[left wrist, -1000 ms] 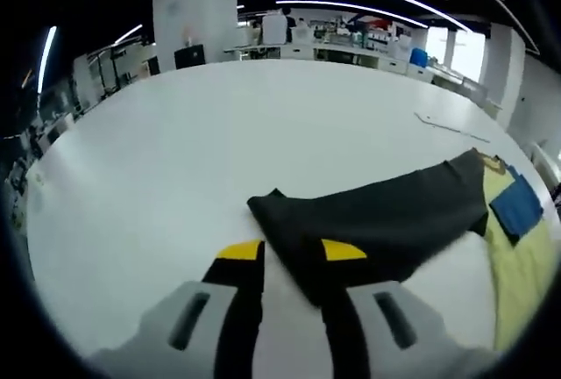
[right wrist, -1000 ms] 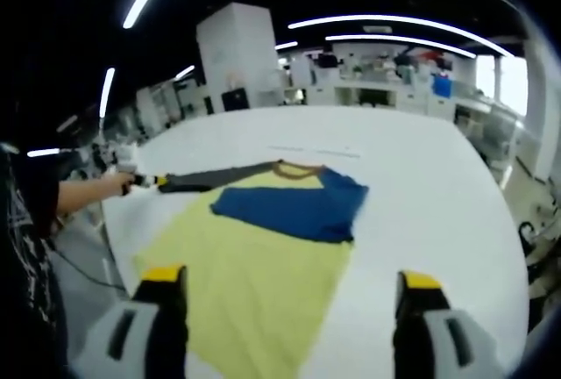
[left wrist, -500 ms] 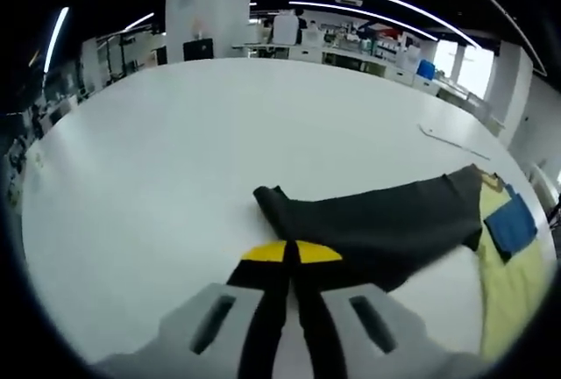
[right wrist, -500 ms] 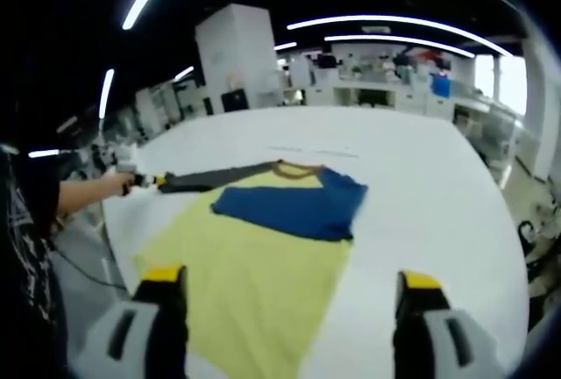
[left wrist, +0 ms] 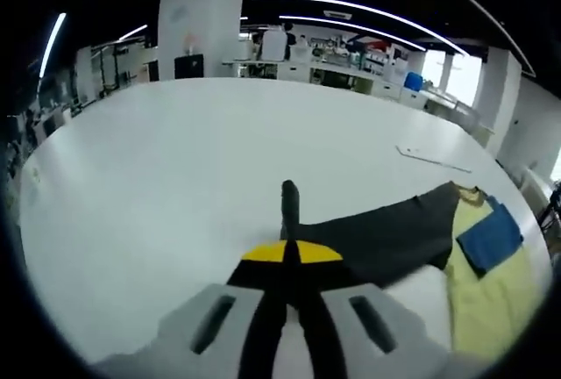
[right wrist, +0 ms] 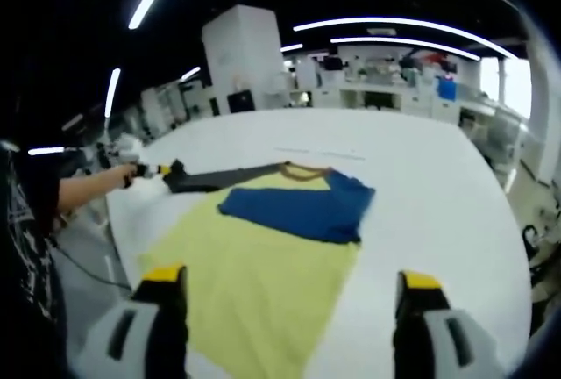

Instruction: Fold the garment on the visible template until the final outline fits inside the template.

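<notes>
Garment (right wrist: 263, 256) spread flat on white table (right wrist: 438, 186): yellow body, blue sleeve (right wrist: 298, 208) folded across chest, dark sleeve (left wrist: 377, 234) stretched out sideways. Left gripper (left wrist: 291, 252) with jaws pressed together on dark sleeve's cuff, cuff tip poking up just past the yellow tips (seen also far left in right gripper view, at the person's hand). Right gripper (right wrist: 289, 282) hovering over hem, jaws spread wide, holding nothing.

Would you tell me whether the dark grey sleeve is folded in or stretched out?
Stretched out: the dark grey sleeve extends sideways from the yellow shirt body, its cuff pinched in the left hand-held gripper.
</notes>
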Demonstrator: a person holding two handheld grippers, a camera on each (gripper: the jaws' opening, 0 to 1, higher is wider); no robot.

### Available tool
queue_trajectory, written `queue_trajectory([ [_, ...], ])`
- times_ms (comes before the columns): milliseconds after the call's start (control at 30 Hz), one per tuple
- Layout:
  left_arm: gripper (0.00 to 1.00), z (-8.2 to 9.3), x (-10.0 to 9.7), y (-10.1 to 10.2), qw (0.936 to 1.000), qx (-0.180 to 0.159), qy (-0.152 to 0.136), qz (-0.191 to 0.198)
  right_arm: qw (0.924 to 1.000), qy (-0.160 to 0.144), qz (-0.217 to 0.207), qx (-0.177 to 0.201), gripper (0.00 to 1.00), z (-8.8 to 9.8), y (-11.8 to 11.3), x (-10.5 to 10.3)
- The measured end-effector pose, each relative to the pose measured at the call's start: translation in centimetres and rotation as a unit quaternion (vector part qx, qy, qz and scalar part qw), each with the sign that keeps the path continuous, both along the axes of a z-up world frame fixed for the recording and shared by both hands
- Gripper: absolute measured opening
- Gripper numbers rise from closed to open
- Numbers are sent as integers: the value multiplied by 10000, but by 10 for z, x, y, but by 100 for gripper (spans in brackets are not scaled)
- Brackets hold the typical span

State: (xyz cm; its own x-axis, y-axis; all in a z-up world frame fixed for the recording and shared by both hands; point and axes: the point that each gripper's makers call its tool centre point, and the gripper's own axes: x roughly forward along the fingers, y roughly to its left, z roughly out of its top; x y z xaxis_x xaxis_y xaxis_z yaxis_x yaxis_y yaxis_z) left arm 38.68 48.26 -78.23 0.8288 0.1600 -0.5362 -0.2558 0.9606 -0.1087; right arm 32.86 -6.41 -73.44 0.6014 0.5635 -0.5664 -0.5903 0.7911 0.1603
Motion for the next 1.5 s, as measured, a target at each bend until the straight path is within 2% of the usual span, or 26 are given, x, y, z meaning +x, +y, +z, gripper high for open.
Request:
queue_trajectory([
  [100, 0, 6, 2, -4, 10000, -51, -56, -25, 10000, -10, 30, 18, 99, 1, 2, -1],
  [233, 0, 18, 10, -14, 9994, -154, -291, -94, 10000, -31, 79, 31, 99, 2, 3, -2],
  [433, 0, 44, 23, -36, 9976, -235, -603, -232, 9999, -37, 125, 37, 99, 2, 3, -4],
  [533, 0, 51, 31, -46, 9970, -331, -635, -280, 9999, -23, 126, 50, 99, 2, 4, -6],
  [600, 0, 57, 37, -56, 9957, -467, -732, -337, 9999, -15, 128, 57, 99, 1, 4, -7],
  [733, 0, 68, 42, -84, 9946, -485, -779, -488, 9999, 12, 145, 61, 99, -1, 4, -10],
  [967, 0, 78, 52, -121, 9912, -717, -869, -698, 9999, 45, 114, 89, 99, -4, 3, -12],
  [1233, 0, 89, 75, -164, 9842, -1035, -1065, -962, 9999, 66, 96, 123, 99, -7, 3, -15],
  [1500, 0, 89, 88, -207, 9778, -1343, -1116, -1154, 9998, 98, 53, 139, 99, -10, 0, -16],
])
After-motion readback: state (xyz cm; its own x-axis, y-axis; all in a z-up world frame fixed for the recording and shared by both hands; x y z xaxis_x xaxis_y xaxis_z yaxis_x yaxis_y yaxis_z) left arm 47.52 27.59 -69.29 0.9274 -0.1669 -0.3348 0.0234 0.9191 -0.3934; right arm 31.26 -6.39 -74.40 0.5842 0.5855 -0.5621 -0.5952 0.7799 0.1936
